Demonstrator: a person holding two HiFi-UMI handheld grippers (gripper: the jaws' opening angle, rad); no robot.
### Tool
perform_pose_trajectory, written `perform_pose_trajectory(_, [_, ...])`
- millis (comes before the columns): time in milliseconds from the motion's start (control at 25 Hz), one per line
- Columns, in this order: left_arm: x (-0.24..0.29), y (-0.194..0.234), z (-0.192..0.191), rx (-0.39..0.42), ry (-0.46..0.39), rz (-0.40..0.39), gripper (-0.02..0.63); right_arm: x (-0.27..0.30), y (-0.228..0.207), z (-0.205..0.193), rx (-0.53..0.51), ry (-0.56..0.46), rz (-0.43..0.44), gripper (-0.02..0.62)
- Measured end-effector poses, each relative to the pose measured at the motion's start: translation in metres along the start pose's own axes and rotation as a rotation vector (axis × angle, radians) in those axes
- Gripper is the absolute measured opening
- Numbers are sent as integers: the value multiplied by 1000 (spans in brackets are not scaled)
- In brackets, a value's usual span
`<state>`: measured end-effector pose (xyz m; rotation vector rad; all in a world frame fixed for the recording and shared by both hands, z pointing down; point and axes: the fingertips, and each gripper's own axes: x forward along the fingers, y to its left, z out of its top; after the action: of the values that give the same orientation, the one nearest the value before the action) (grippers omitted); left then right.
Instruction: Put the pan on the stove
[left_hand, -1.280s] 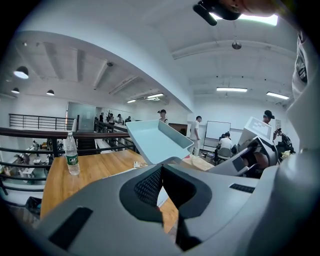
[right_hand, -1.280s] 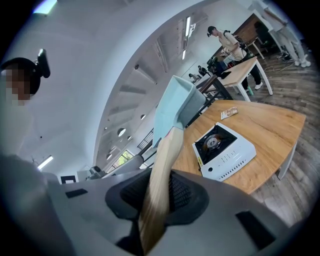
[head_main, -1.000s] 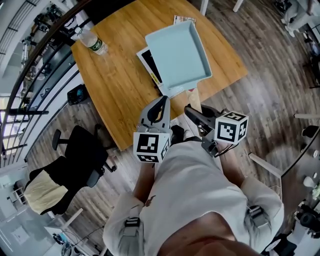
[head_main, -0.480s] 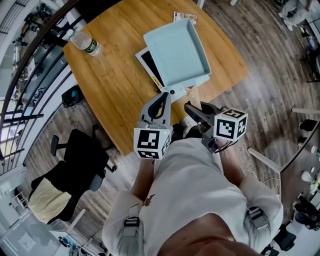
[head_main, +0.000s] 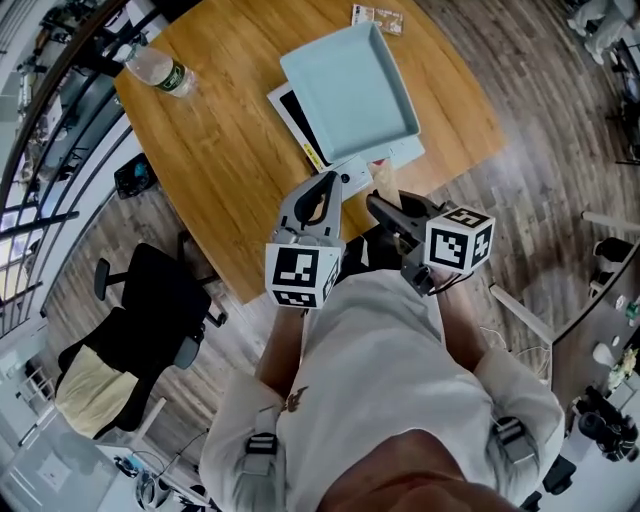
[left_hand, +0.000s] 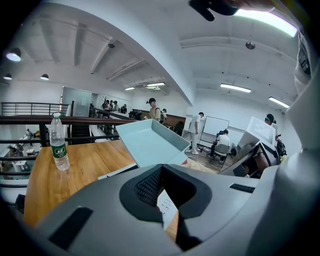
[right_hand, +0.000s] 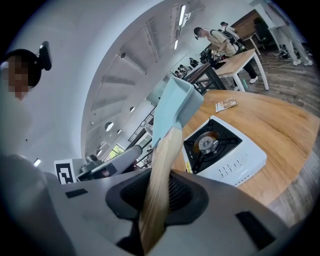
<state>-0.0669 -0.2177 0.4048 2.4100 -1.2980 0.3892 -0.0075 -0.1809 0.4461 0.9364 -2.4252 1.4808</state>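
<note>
Table (head_main: 230, 130): one stove (right_hand: 220, 150), one bottle (head_main: 155, 70); right gripper (head_main: 385, 205) clamps pan (head_main: 350, 90) by handle (right_hand: 159, 170); left gripper (head_main: 322, 188) seemingly closed.

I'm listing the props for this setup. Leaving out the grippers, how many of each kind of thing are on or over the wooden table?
pan: 1
stove: 1
water bottle: 1
small packet: 1
Total: 4
</note>
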Motion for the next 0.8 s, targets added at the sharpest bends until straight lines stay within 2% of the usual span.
perform_pose_trajectory(360, [26, 9, -6, -22, 25, 55, 18, 17, -23, 2, 23, 65, 43, 86])
perform_pose_trajectory(800, [52, 15, -24, -23, 66, 93, 18, 32, -54, -4, 22, 115, 53, 86])
